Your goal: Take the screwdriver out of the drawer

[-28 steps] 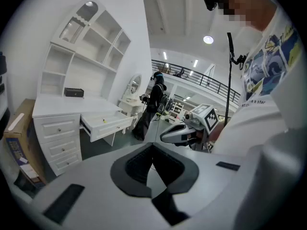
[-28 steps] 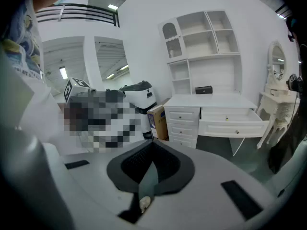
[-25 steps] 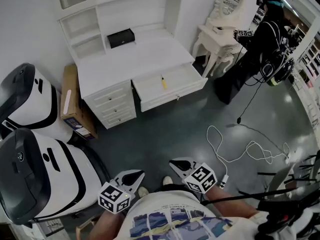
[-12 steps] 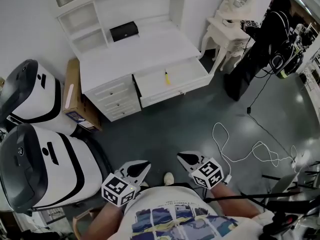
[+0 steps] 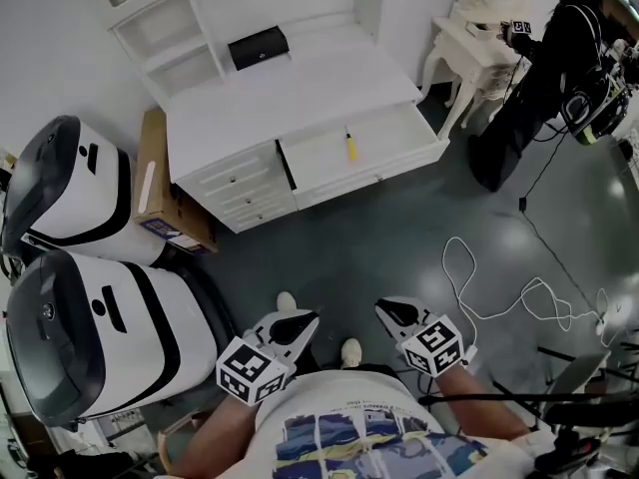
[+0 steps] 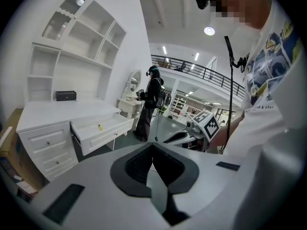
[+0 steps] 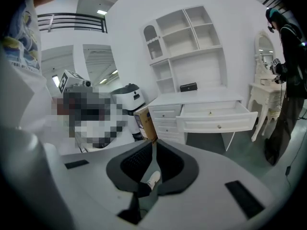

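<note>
A yellow-handled screwdriver [image 5: 350,146] lies in the open drawer [image 5: 384,160] of a white desk [image 5: 290,98]; the left gripper view also shows the screwdriver [image 6: 100,126] in the drawer [image 6: 108,134]. Both grippers are held low near the person's body, far from the desk across dark floor. My left gripper [image 5: 305,318] is shut and empty, its jaws [image 6: 152,146] meeting at the tips. My right gripper [image 5: 383,307] is shut and empty too, aimed at the drawer front [image 7: 218,120]. From the right gripper [image 7: 153,143] the drawer's inside is hidden.
Two large white-and-black machines [image 5: 70,193] [image 5: 90,332] stand at the left, with a cardboard box [image 5: 160,193] beside the desk. A black box [image 5: 258,46] sits on the desktop. A white cable [image 5: 499,292] loops on the floor at right. A person in black [image 5: 559,58] stands by a small white table [image 5: 479,43].
Both grippers have travelled with the person toward the desk and stayed shut. The desk and open drawer have shifted right in the head view. The screwdriver has not moved.
</note>
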Tool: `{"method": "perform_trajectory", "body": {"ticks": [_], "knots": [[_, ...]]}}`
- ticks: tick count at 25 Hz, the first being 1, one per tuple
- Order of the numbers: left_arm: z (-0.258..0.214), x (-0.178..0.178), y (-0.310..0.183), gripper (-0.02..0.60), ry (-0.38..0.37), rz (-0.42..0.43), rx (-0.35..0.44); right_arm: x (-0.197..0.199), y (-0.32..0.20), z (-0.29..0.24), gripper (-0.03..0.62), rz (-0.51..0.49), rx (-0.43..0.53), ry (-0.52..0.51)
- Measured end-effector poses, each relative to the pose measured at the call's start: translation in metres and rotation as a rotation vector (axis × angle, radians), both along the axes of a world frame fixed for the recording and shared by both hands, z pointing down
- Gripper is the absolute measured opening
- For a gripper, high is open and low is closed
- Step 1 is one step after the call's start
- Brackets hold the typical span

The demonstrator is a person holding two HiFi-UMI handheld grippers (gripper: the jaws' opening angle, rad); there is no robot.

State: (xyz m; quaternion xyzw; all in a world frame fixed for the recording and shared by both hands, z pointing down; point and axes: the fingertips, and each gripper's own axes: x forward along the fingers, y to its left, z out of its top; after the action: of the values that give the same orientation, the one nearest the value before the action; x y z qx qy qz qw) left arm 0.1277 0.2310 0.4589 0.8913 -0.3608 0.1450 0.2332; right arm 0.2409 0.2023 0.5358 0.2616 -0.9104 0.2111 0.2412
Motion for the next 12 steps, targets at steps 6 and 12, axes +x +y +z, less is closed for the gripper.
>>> {"method": "perform_trajectory", "body": {"ticks": [6,12], "knots": [[-0.005,-0.030,-0.065,0.014,0.051,0.069,0.032,-0.033,-0.048,-0.001,0.028,0.068,-0.014,0.028],[-0.017,-0.083,-0.128,0.015,0.090,0.159,0.054,-0.092,-0.114,-0.016,0.028,0.123,0.012,0.060]]}}
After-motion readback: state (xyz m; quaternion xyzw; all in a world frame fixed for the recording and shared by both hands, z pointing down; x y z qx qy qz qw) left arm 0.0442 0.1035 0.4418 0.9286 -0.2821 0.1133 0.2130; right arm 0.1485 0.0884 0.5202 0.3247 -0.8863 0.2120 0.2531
